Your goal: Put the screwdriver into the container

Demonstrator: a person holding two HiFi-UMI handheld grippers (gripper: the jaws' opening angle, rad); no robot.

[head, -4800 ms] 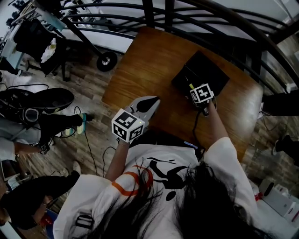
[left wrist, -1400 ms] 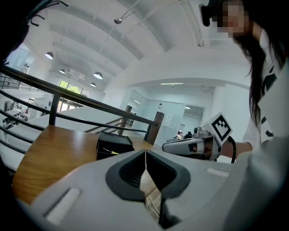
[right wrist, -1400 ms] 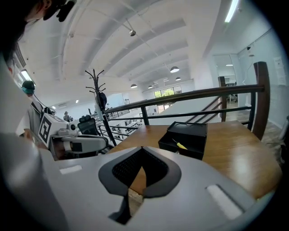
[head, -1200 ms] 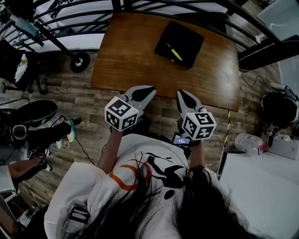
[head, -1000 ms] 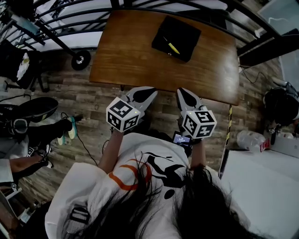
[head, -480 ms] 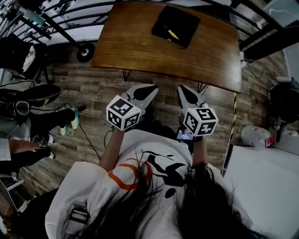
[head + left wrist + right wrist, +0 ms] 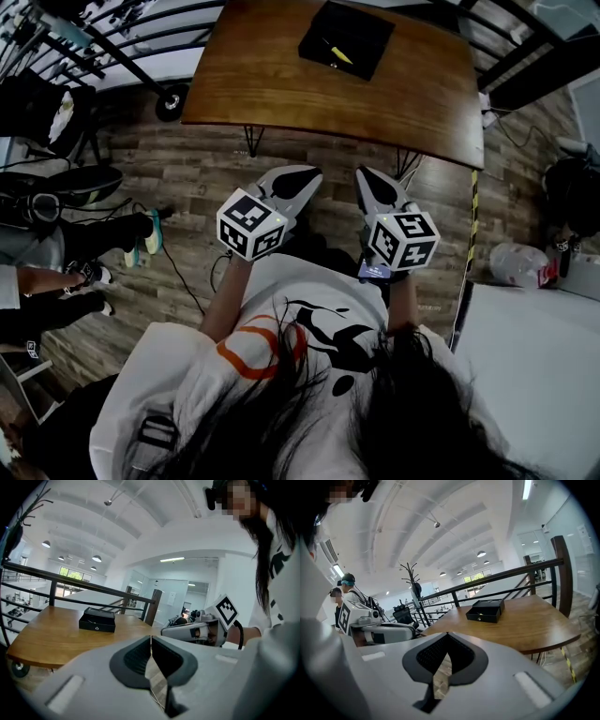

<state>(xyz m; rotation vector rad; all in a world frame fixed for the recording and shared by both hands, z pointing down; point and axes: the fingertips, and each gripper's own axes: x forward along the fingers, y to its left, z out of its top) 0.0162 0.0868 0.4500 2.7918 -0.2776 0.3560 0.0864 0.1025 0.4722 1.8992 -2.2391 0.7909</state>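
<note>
Left gripper point(image 7: 305, 174) is held out in front of the person's chest, jaws pressed together at the tips, nothing caught between them; its own view shows only a sliver of floor through the slit below the tips. Right gripper point(image 7: 365, 174) sits just beside it at the same height, jaws likewise closed and empty; the two marker cubes are side by side, near but not touching. Both grippers hang over the plank floor point(image 7: 309, 150), short of the near edge of the wooden table point(image 7: 262, 84). Out on the table's far side sits the black container point(image 7: 361, 33), lid off; the screwdriver point(image 7: 335, 53), yellow-handled, lies inside it, well apart from both grippers. Behind the table runs a dark railing point(image 7: 511, 576); off to the left, a bystander's legs point(image 7: 56, 281) stand on the floor.
</note>
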